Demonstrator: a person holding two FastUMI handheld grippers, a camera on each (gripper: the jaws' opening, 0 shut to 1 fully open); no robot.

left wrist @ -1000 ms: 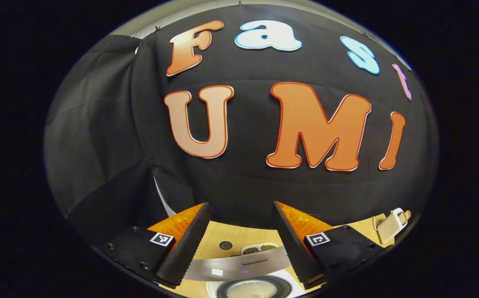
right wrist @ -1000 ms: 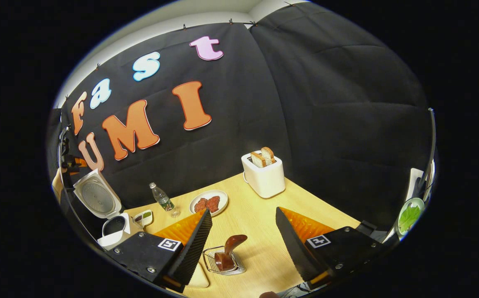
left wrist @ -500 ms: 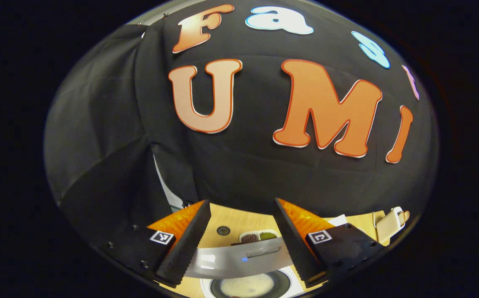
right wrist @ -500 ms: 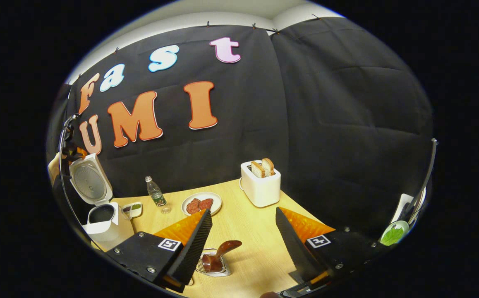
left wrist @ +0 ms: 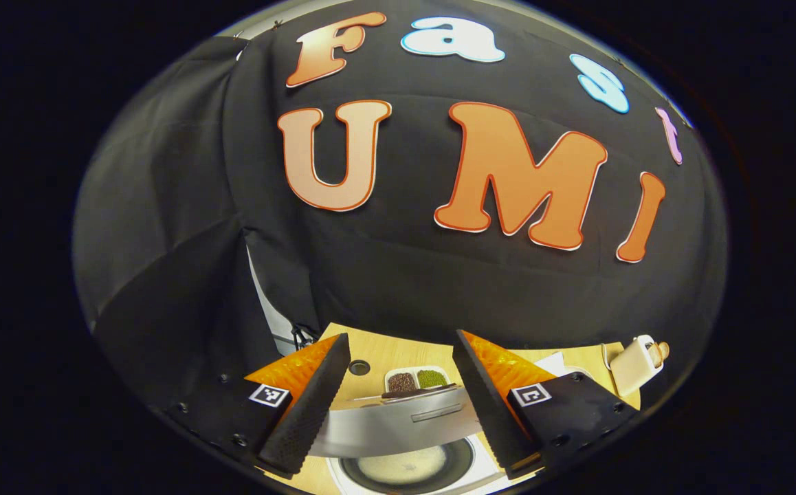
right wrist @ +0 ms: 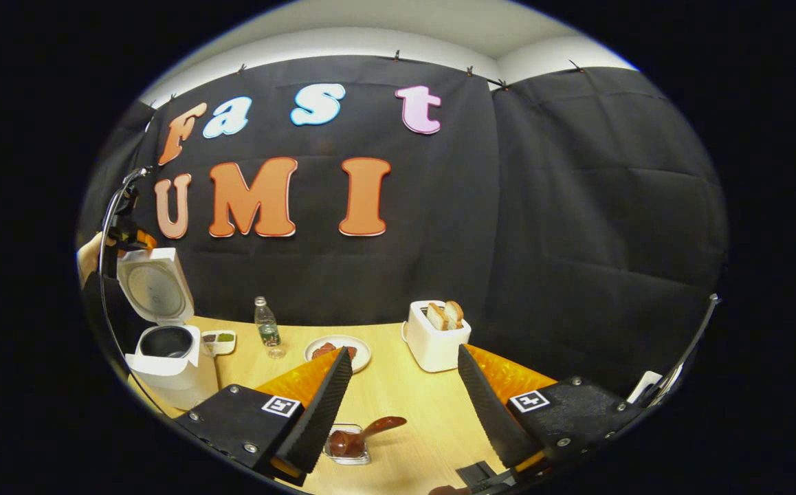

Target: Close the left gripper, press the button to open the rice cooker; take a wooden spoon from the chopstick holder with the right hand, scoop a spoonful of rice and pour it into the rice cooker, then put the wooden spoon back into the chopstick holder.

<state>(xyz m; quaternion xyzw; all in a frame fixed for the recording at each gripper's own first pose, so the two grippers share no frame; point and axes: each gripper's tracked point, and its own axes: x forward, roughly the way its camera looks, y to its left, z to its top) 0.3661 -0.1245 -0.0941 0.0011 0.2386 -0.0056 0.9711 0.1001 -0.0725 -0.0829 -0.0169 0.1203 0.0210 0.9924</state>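
Observation:
The white rice cooker (right wrist: 168, 364) stands open at the table's left end, its lid (right wrist: 155, 289) raised. My left gripper (left wrist: 401, 338) hangs open right above it. Between its fingers I see the lid's silver edge (left wrist: 398, 426) and the dark pot (left wrist: 408, 469) with a pale bottom. My right gripper (right wrist: 405, 350) is open over the table's near side. The dark wooden spoon (right wrist: 363, 436) rests in the small wire holder (right wrist: 346, 450) just below and left of the right gripper, apart from both fingers. The left gripper (right wrist: 126, 237) and a hand (right wrist: 89, 256) show far off above the lid.
A two-part dish of beans (right wrist: 219, 339) (left wrist: 415, 379) sits behind the cooker. A water bottle (right wrist: 267, 333), a plate of food (right wrist: 338, 350) and a white toaster (right wrist: 437, 333) with bread stand along the back of the wooden table (right wrist: 425, 419).
The right gripper has pulled back and tilted up, so the spoon holder sits lower and farther. The left gripper shifted slightly over the cooker. Both stay open.

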